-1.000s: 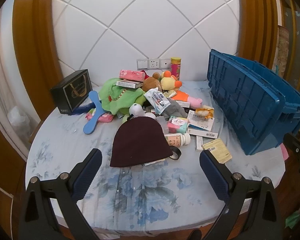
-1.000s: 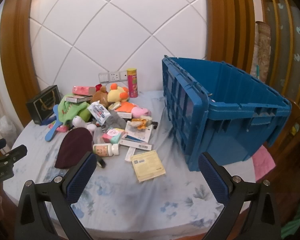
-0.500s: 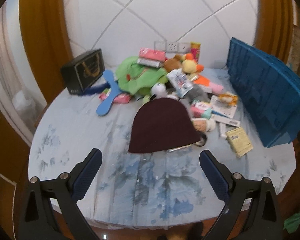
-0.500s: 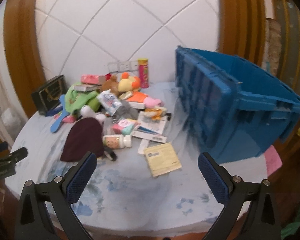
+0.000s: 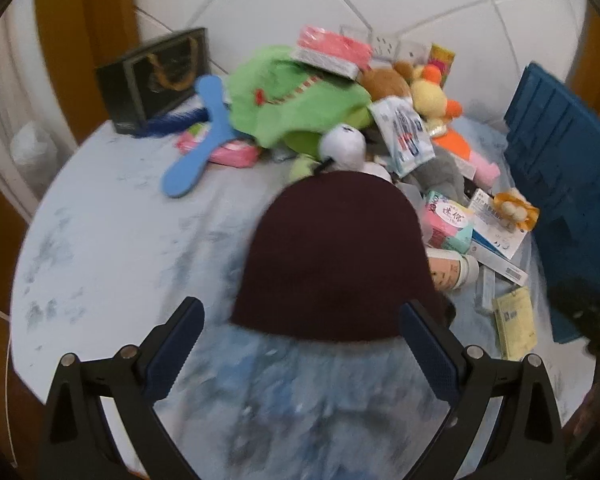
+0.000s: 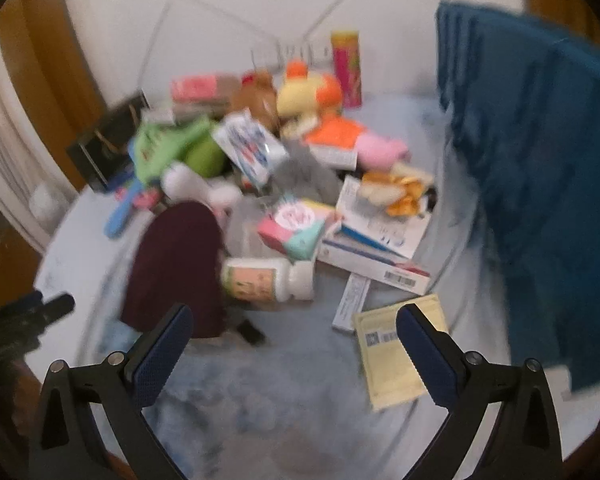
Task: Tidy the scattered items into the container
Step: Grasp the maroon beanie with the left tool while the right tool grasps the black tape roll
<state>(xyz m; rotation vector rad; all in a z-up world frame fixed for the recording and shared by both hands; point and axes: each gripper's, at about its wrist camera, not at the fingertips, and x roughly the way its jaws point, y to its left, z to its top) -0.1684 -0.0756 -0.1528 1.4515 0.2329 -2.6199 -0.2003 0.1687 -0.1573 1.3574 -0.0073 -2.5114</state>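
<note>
A dark maroon knit hat [image 5: 334, 258] lies flat on the table, its brim just beyond my open left gripper [image 5: 300, 322]. Behind the hat is a heap of items: a green plush [image 5: 296, 100], a blue brush [image 5: 198, 148], a white pill bottle [image 6: 268, 280] and a pastel tissue pack [image 6: 296, 228]. My open right gripper [image 6: 294, 328] hovers just short of the bottle, with a yellow packet [image 6: 396, 356] by its right finger. The blue crate [image 6: 540, 168] stands at the right. Both views are motion-blurred.
A black gift box [image 5: 156, 76] stands at the back left against the white padded wall. A pink and yellow can [image 6: 346, 68] stands at the back beside the crate. The floral tablecloth [image 5: 112, 240] is bare at the left and front.
Both grippers have moved forward and down toward the pile; the hat and the bottle now fill much more of their views. Nothing has been taken hold of.
</note>
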